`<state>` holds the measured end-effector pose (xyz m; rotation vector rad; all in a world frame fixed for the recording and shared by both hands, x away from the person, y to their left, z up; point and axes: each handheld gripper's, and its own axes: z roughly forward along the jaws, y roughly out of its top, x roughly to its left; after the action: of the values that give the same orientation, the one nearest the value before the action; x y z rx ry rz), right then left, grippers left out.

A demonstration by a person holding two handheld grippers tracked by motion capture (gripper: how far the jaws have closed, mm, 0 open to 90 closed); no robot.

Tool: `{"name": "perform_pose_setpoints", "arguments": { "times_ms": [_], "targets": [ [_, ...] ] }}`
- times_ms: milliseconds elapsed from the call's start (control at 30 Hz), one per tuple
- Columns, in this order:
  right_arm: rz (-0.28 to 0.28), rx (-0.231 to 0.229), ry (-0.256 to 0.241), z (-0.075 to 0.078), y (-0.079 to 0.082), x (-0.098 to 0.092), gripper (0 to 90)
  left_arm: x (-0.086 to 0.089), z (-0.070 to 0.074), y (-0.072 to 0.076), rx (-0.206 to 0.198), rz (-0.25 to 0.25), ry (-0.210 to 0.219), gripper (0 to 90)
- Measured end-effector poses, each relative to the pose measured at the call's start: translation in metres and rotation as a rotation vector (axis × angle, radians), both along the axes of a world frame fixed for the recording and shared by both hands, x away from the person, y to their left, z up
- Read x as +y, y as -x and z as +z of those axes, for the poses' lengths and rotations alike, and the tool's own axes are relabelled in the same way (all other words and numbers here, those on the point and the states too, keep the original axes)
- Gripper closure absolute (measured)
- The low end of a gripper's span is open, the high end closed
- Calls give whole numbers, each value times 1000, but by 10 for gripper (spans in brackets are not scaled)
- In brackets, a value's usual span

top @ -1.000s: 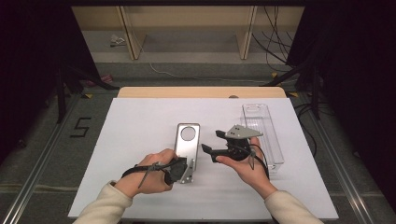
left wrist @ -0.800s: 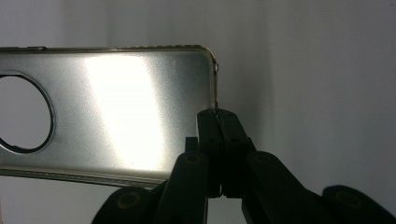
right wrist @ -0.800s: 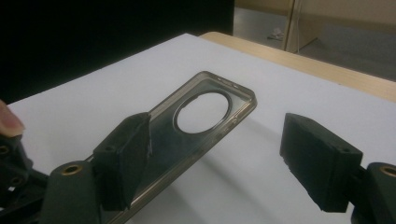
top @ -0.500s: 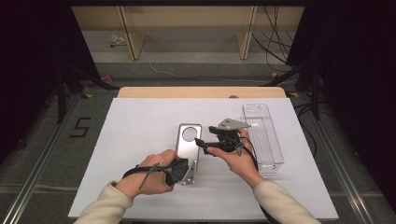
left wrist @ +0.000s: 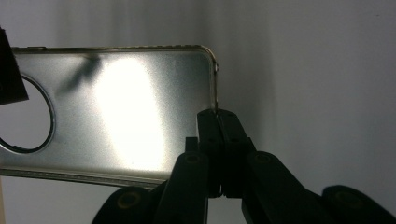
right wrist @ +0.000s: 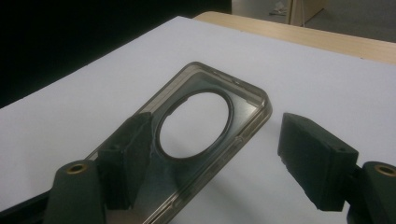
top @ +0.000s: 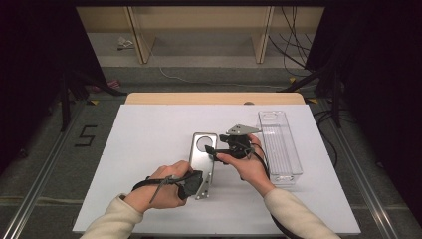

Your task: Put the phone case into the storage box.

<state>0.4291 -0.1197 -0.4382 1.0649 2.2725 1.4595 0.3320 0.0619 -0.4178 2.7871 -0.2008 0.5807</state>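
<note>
A silvery phone case [top: 200, 160] with a round hole near its far end lies flat on the white table [top: 149, 134]. My left gripper [top: 200, 182] is shut on the case's near right edge; in the left gripper view the closed jaws [left wrist: 217, 115] pinch the thin rim of the case [left wrist: 121, 112]. My right gripper [top: 209, 150] is open just above the case's far half. In the right gripper view its jaws [right wrist: 219, 140] stand wide apart, one over the case [right wrist: 212, 79] beside the hole, the other past its edge over bare table.
A clear plastic oblong box [top: 279, 144] stands on the table to the right of the case, close behind my right hand. A wooden strip [top: 214, 98] borders the far edge of the table. Dark floor and cables lie beyond.
My right gripper has moved left from beside the clear box to over the case's far half, jaws still apart. The left gripper has kept its hold and place.
</note>
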Motion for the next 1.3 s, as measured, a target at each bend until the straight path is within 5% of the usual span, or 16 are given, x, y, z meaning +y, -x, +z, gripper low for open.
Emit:
{"name": "perform_pose_setpoints", "arguments": {
  "times_ms": [267,767,1300],
  "targets": [
    [-7,8,-3,-1,-4,1,308,-1,-1,0,-2,-6,-6,888],
    [-38,20,-5,-1,-7,-3,532,-3,-3,1,-3,-13,-19,889],
    [-51,65,-36,-1,-9,-7,642,-3,-7,0,-1,-14,-31,888]
  ]
}}
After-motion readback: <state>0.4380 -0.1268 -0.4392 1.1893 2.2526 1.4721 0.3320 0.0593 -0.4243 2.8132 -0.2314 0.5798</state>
